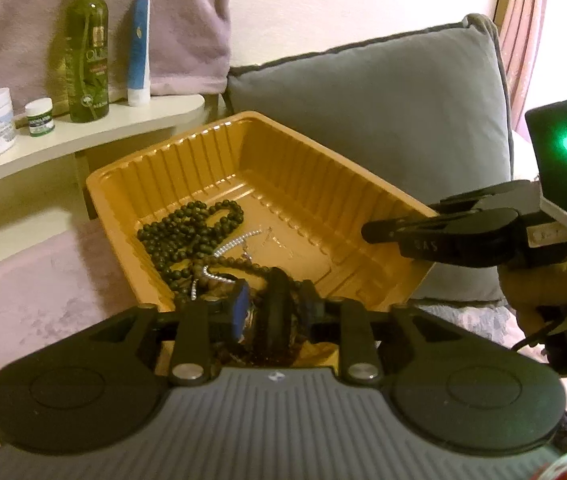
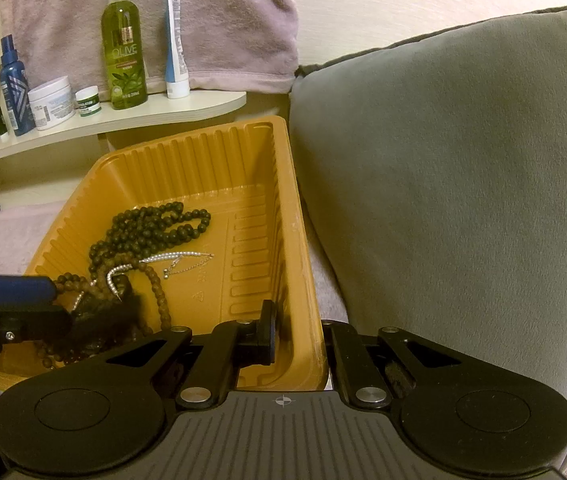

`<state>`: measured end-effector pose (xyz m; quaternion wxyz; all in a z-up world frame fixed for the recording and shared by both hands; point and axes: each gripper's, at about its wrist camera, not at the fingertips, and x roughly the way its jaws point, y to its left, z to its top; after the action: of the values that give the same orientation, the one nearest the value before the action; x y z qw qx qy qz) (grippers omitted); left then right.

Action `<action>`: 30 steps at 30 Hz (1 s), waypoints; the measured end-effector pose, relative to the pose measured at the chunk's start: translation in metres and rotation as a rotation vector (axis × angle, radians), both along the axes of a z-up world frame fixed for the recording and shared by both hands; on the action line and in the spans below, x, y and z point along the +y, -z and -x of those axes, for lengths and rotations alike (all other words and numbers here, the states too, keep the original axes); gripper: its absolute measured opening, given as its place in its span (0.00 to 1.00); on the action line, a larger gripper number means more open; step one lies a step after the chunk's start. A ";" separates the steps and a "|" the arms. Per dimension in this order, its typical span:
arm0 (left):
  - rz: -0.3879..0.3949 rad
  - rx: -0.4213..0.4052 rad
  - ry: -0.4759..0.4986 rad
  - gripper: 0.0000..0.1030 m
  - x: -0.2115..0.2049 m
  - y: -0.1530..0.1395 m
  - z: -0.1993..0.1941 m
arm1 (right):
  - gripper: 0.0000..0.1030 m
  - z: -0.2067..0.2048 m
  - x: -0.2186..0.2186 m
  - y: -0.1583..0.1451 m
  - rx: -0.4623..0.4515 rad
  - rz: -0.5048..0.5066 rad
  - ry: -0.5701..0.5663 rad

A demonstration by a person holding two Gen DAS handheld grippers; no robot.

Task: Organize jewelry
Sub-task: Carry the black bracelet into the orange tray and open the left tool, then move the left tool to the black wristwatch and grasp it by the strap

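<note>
We judge the task to be well advanced: the jewelry visible in both views already lies inside the orange tray, which rests on a pink-covered bed against a grey cushion. We see no loose pieces outside the tray, though the views cover little of the bed. What appears left is to release the last piece and to separate the tangled pile.

Our right claw is clamped shut on the tray's right rim near the front corner, one finger inside the wall, steadying it. Our left claw sits low at the tray's near left corner, jaws parted only narrowly, with dark brown beads between them; we cannot tell whether the pads press on them.

The dark green bead strand lies looped along the tray's left wall toward the far end. A thin silver chain crosses the floor at mid-tray, overlapping a lighter brown bead strand. The strands are heaped and interlaced at the near left corner.
</note>
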<state>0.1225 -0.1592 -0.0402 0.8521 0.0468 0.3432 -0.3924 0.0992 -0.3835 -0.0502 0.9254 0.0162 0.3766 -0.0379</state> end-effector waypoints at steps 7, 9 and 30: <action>0.007 -0.038 -0.083 0.25 0.020 -0.005 -0.005 | 0.08 0.001 0.000 0.000 -0.001 0.001 0.000; 0.007 -0.045 -0.121 0.25 0.030 -0.006 -0.008 | 0.08 0.001 0.000 0.000 -0.001 0.001 0.000; -0.120 -0.076 -0.617 0.41 0.194 0.011 -0.061 | 0.08 0.000 -0.001 0.001 0.003 0.008 0.000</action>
<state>0.1836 0.0343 -0.0508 0.9388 0.0051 0.3317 -0.0926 0.0989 -0.3843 -0.0517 0.9250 0.0123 0.3778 -0.0392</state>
